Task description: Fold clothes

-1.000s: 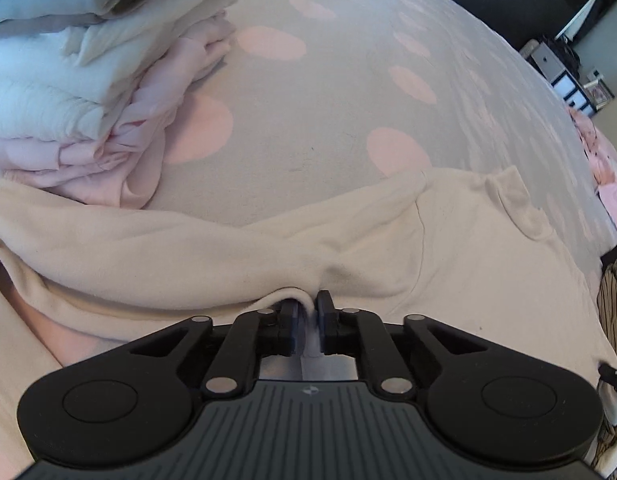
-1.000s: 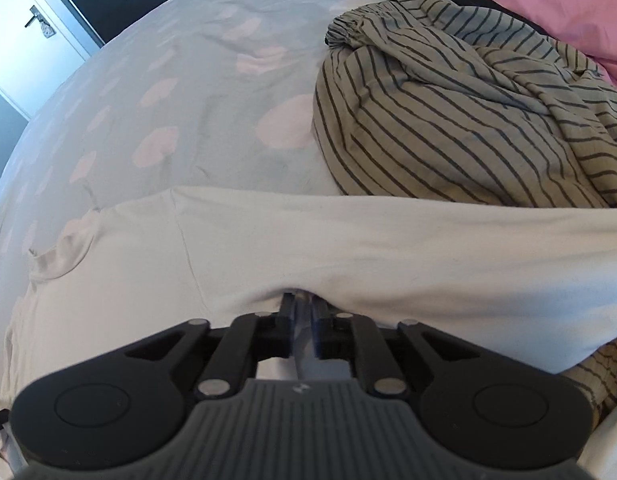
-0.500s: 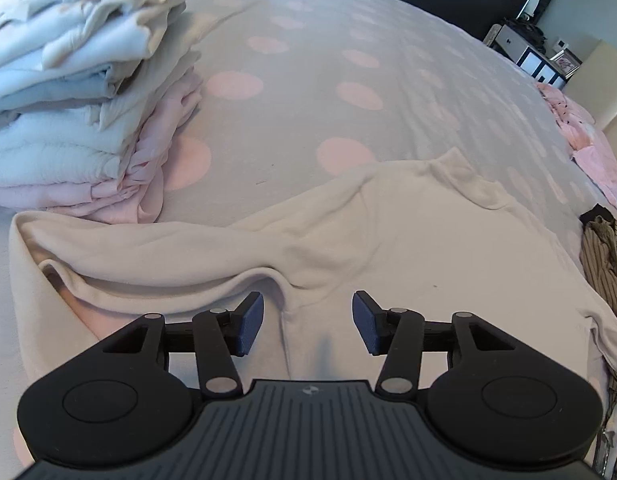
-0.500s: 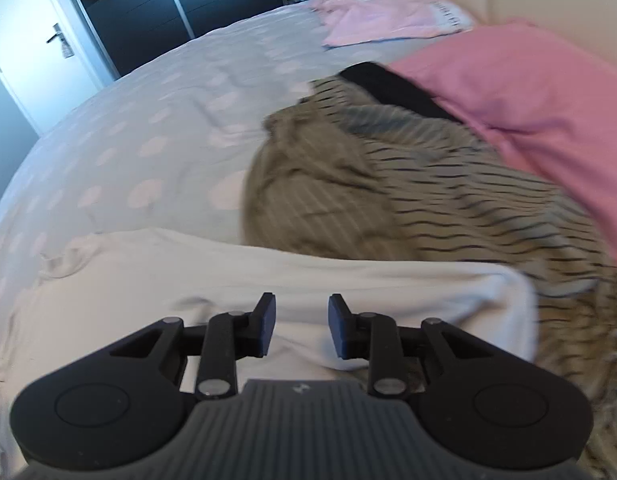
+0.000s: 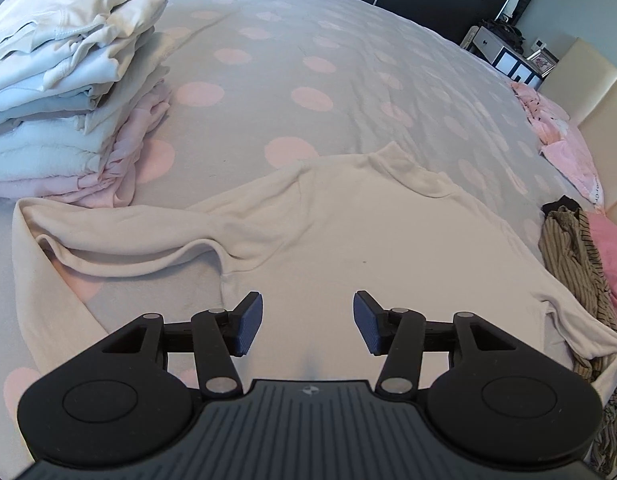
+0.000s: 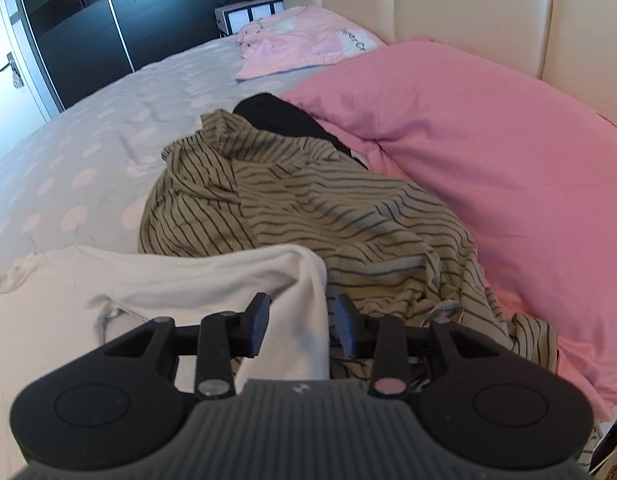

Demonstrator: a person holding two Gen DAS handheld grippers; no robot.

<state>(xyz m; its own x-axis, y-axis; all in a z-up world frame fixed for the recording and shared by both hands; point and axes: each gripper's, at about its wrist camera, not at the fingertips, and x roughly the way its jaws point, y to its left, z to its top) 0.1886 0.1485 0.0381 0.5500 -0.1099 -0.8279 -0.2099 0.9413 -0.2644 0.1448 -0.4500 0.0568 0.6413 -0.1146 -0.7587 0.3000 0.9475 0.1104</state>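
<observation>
A cream long-sleeved top lies spread on the dotted grey bedspread, its collar towards the far side. One sleeve is bent back along the left side. My left gripper hovers open above the top's body, with nothing between its pads. In the right wrist view the top's other sleeve ends draped over a striped olive garment. My right gripper hangs above that sleeve end. Its jaws are opening, and the pads do not press the cloth.
A stack of folded clothes stands at the left, close to the bent sleeve. The striped heap, a black garment and a pink pillow crowd the right side by the headboard. A pink garment lies farther off.
Both grippers were shut on the cream top's near edge; they have let go, opened and risen. The right view has swung towards the pillow and headboard.
</observation>
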